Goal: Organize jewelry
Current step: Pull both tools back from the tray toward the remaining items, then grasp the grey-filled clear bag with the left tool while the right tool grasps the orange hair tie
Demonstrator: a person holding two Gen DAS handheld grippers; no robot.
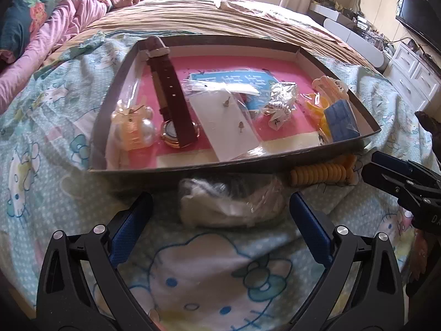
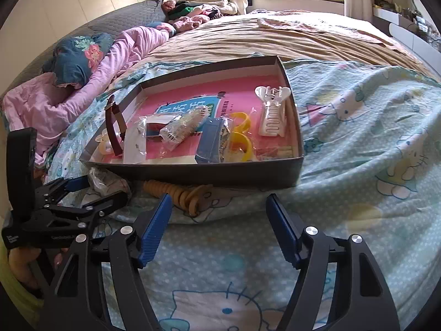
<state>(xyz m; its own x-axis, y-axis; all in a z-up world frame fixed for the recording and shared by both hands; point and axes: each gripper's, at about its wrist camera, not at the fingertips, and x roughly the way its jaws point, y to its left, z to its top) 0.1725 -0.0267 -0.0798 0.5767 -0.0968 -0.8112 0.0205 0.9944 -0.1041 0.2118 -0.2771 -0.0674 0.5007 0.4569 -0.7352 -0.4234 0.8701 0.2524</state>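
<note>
On bed, left wrist view: left gripper [image 1: 220, 215] jaws apart, either side of crumpled clear plastic packet [image 1: 231, 204], not pressing it; packet lies just outside near wall of shallow grey cardboard tray [image 1: 248, 165]. Brown-strap watch [image 1: 171, 104] lies inside tray.

Right wrist view: right gripper [image 2: 219, 215] jaws apart, nothing betw.; yellow coiled hair tie [image 2: 176, 193] just ahead, against tray wall.

Glossy plastic pouch [image 1: 231, 204], matt cloth bedsheet [image 1: 209, 270]

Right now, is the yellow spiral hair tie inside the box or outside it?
Outside. The yellow spiral hair tie lies on the bedsheet against the near wall of the box, not among the items within it.
</note>
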